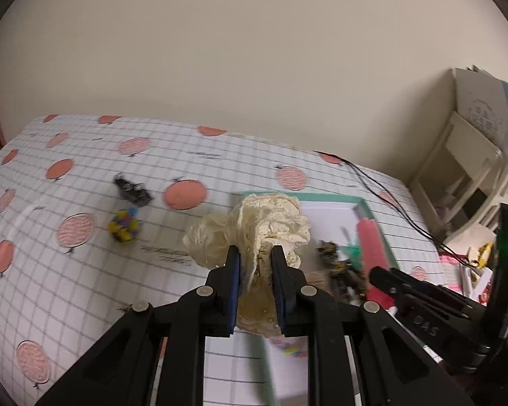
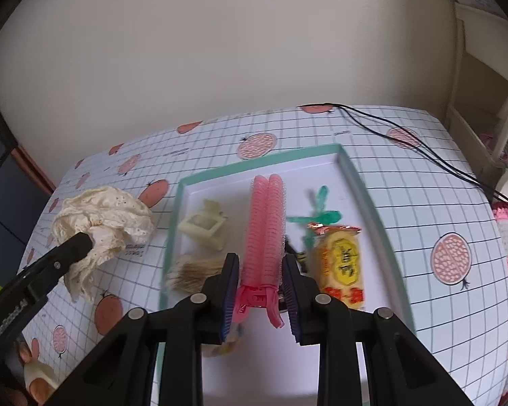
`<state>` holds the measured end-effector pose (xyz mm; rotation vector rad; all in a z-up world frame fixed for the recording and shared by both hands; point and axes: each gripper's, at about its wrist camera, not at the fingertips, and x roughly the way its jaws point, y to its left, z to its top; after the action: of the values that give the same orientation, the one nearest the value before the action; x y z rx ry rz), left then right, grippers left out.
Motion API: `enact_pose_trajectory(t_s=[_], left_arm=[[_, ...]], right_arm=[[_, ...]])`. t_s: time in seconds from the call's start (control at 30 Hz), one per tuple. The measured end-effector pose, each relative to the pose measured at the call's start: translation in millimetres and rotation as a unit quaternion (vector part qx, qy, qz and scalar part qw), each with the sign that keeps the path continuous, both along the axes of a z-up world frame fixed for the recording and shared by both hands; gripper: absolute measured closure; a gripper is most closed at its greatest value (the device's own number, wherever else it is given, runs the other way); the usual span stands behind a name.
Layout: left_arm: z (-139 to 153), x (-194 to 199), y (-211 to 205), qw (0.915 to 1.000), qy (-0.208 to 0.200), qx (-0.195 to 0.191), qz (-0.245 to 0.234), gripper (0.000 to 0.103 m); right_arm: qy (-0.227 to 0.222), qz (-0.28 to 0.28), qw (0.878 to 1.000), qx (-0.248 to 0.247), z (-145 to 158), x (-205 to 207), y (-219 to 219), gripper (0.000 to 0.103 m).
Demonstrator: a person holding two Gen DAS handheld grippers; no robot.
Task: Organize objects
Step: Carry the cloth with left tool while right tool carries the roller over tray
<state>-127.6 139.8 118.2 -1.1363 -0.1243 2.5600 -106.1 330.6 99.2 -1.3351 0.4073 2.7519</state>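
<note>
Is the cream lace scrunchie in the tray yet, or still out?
Out. The left gripper holds the cream lace scrunchie above the tablecloth, left of the tray's teal rim.

cream lace scrunchie | pink hair roller | teal-rimmed white tray | white grid tablecloth, coral fruit print

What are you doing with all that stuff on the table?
Tidying up. The left gripper is shut on a cream lace scrunchie, held above the table beside the tray. The right gripper is shut on a pink hair roller clip over the tray. A snack packet already lies there.
</note>
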Motion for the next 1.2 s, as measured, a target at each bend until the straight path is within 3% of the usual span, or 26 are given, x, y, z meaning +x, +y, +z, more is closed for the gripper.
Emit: enact_pose_trajectory(t_s=[0.13,0.4,0.9,1.2], left_arm=[[-2,-2,24,0.9995,0.011,-0.014,-0.028,0.085],[-16,-14,51,0.9981,-0.007,-0.018,-0.059,0.085],[-60,-27,68,0.9944,-0.079,-0.03,-0.064,0.085],[-68,-27,70,0.9936,-0.088,-0.033,-0.062,0.084]], right_arm=[[0.004,-0.008,1.0,0.001,0,-1,9,0.075],[0.005,-0.013,1.0,0.007,-6,-13,17,0.075],[-0.02,-0.015,0.999,0.031,-34,-35,19,0.075],[-0.03,-0.016,0.999,0.035,-42,-35,20,0.075]])
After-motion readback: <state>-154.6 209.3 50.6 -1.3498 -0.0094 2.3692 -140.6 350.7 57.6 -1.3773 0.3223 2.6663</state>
